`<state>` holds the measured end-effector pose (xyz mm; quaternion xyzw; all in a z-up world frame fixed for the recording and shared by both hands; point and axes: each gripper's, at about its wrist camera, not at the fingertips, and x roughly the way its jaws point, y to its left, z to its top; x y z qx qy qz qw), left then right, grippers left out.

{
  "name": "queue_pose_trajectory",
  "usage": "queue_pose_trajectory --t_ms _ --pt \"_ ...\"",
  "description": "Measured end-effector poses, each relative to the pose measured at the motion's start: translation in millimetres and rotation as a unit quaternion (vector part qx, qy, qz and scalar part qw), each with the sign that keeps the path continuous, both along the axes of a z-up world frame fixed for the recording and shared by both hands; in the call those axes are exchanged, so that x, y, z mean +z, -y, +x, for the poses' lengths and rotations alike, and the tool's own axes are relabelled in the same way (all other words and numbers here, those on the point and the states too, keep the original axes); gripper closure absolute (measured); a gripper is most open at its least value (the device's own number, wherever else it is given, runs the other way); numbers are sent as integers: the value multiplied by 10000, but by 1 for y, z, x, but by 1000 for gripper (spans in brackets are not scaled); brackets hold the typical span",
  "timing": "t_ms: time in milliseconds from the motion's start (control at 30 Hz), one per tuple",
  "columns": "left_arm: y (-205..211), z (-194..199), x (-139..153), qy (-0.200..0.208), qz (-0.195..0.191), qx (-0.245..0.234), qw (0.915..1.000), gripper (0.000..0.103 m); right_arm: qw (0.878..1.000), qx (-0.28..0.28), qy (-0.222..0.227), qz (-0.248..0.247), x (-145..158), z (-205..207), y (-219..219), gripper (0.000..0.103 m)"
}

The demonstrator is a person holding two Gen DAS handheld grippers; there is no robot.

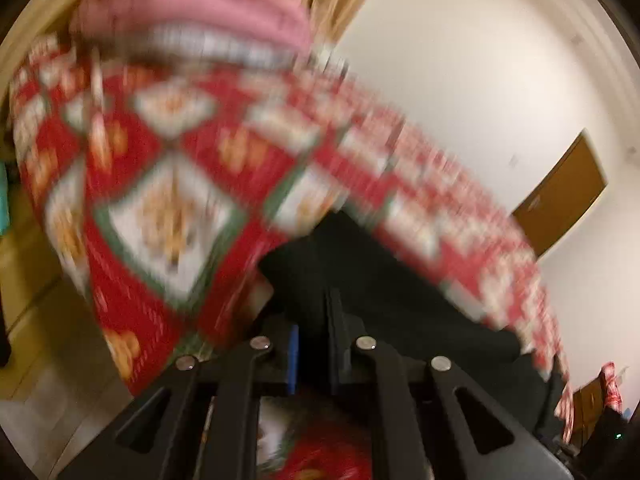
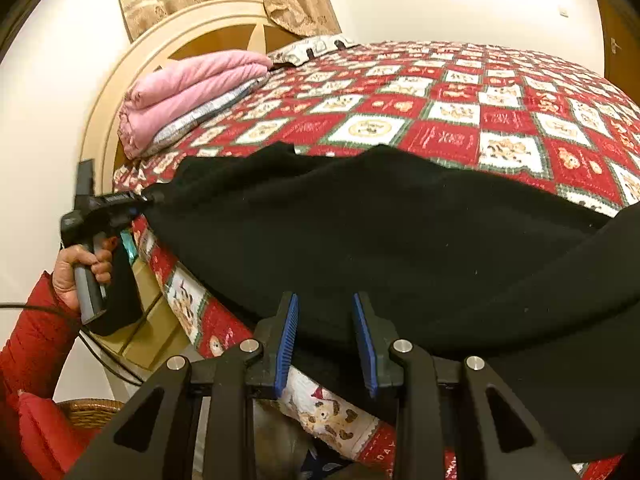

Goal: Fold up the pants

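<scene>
On the red patchwork bed [image 2: 460, 120], black pants [image 2: 380, 232] stretch sideways: left gripper [image 2: 150, 200] pinches one end, right gripper [image 2: 325, 338] clamps the near edge.

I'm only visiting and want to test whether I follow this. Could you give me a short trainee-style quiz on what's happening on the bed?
1. True or false: the black pants lie on a red-and-white patchwork quilt.
2. Which gripper pinches the pants' far corner at the bed's edge? A) left gripper B) right gripper
3. Fill in: the folded bedding stacked near the headboard has a ____ top layer.

Key: 1 true. 2 A; its jaws look shut on the cloth, while the right gripper's blue pads stand apart around the near hem, and whether they press it is unclear. 3 pink.
</scene>
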<state>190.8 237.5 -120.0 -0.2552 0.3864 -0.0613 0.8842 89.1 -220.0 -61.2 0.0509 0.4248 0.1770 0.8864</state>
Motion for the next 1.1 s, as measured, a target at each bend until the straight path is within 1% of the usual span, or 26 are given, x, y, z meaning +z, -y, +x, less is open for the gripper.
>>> queue_pose_trajectory --t_ms 33,67,100,133,167,200,233,267,333,400,433,467,500,567,600,633,667,733,767,867,967,1033,1100 --pt "-1 -1 -5 12 10 28 10000 83 10000 22 -71 -20 -2 1 0 73" --pt "-2 -6 -3 141 3 42 9999 79 9999 34 -103 -26 -3 2 -1 73" --pt "-2 -8 0 141 112 64 9998 68 9999 49 -146 -20 -3 3 -1 73" --pt "-4 -10 6 58 443 241 9987 57 9998 64 -182 18 -1 4 0 73" --pt "-6 -13 13 17 757 501 9959 43 9997 91 -190 90 2 6 1 72" --pt "-9 -18 20 90 1041 750 9917 41 9997 111 -158 155 6 9 3 71" --pt "-9 -26 31 306 1300 935 9866 41 9996 126 -77 229 13 12 4 61" --pt "-8 -33 43 556 1518 1032 9814 41 9994 142 34 315 20 17 4 43" --pt "4 -39 60 897 1818 976 9744 41 9977 173 308 571 36 34 4 30" --pt "28 -35 68 1128 2115 592 9690 41 9947 338 432 867 47 56 -2 30" --pt "47 -24 65 1188 2320 294 9650 40 9937 422 436 945 50 65 -7 30" --pt "61 -18 60 1146 2447 119 9627 39 9930 524 390 986 50 80 -14 30" --pt "71 -11 52 1019 2486 -18 9632 39 9927 619 284 998 47 96 -22 30" --pt "82 2 34 669 2365 -249 9690 39 9919 753 40 1025 37 118 -36 30" --pt "87 9 23 408 2294 -295 9720 39 9911 821 -117 1041 28 129 -43 30" --pt "92 11 16 268 2340 -214 9716 37 9906 859 -231 1040 21 136 -49 30" --pt "97 6 14 462 2463 -88 9680 36 9892 915 -394 1079 11 143 -55 30" --pt "105 3 12 537 2731 -49 9605 34 9862 989 -611 1178 0 146 -62 30" --pt "106 1 12 557 2736 -33 9602 34 9851 1043 -681 1183 -2 144 -65 30" --pt "99 2 13 510 2583 -43 9647 32 9818 1358 -810 1051 0 136 -72 30" --pt "104 4 14 535 2645 -40 9629 31 9802 1528 -945 828 0 141 -79 29" --pt "105 4 13 561 2668 0 9621 31 9827 1419 -885 793 -1 150 -81 29" --pt "107 4 12 573 2677 24 9618 30 9863 1075 -825 946 -5 165 -80 29"
